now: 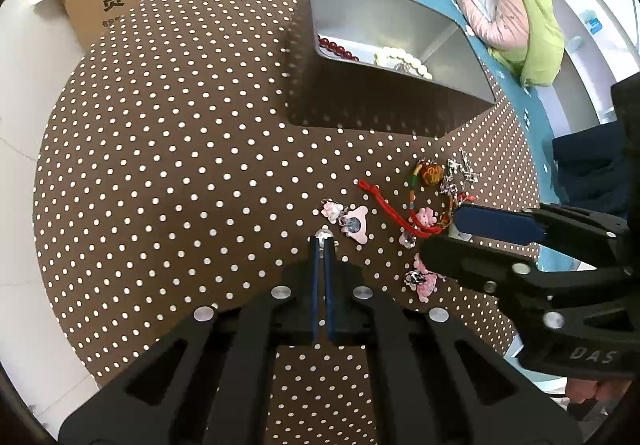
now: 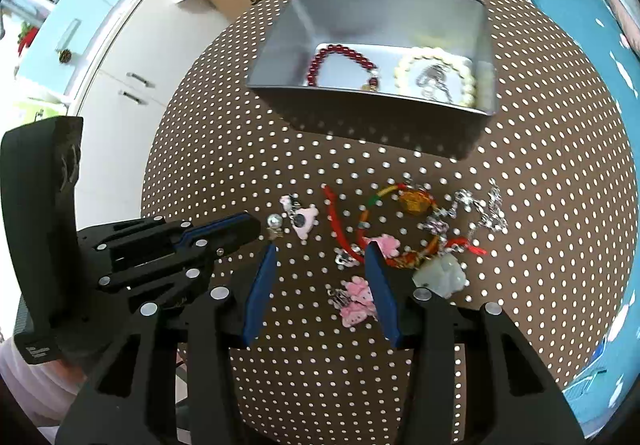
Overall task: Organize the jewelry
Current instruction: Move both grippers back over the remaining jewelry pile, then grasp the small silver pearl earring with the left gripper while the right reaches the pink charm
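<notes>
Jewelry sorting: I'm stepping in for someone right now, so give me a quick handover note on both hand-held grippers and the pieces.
Left hand-held gripper: shut on a small silver bead charm, low over the dotted cloth.
Right hand-held gripper: open, empty, over the pink charms.
Done: red bead bracelet and cream bead bracelet lie in the metal tin.
Left: red cord, multicoloured cord bracelet, silver chain, jade pendant, and the pink charms, all loose on the cloth.
</notes>
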